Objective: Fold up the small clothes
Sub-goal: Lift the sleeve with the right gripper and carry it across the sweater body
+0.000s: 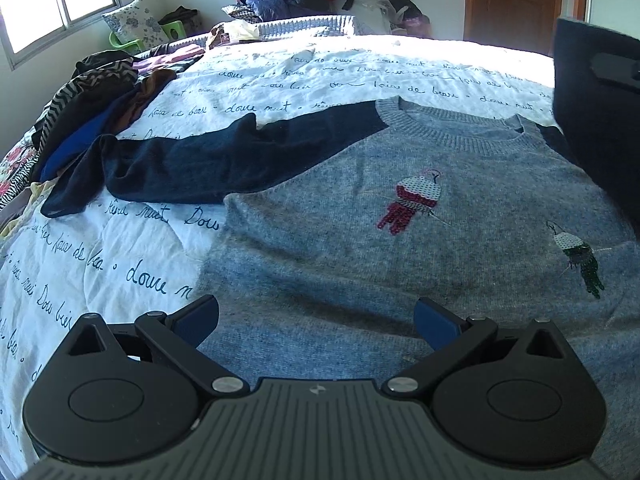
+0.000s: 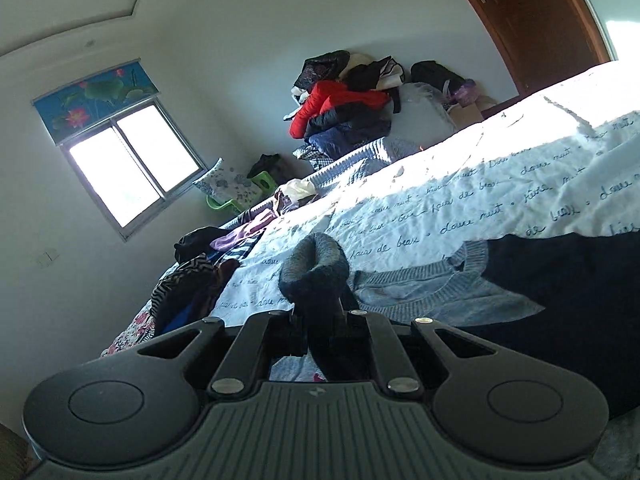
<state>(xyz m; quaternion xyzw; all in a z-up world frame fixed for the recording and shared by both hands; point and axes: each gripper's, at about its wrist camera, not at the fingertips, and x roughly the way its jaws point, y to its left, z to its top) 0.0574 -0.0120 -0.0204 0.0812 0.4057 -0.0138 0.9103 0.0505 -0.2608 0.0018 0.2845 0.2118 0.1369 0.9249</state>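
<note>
Left hand-held gripper [image 1: 316, 316] wide apart over sweater [image 1: 400, 240] | right hand-held gripper [image 2: 320, 312] clamped on sleeve cuff [image 2: 314, 268]

Grey knit sweater [image 1: 360, 240], navy raglan sleeves, ribbed crew collar [image 1: 452, 132]. Lies front-up, mostly flat on the bed, collar toward the far side, hem toward the near edge. 2 sequin birds on the chest: a red and white bird [image 1: 414, 204] near centre, a green and white bird [image 1: 580, 256] lower right. One navy sleeve [image 1: 192, 160] spread out sideways on the bedspread, rumpled, cuff end folded over. Other sleeve raised off the bed: its cuff [image 2: 316, 276] is bunched and pinched between the right gripper [image 2: 320, 316] fingers, fabric rolled over above them.
</note>
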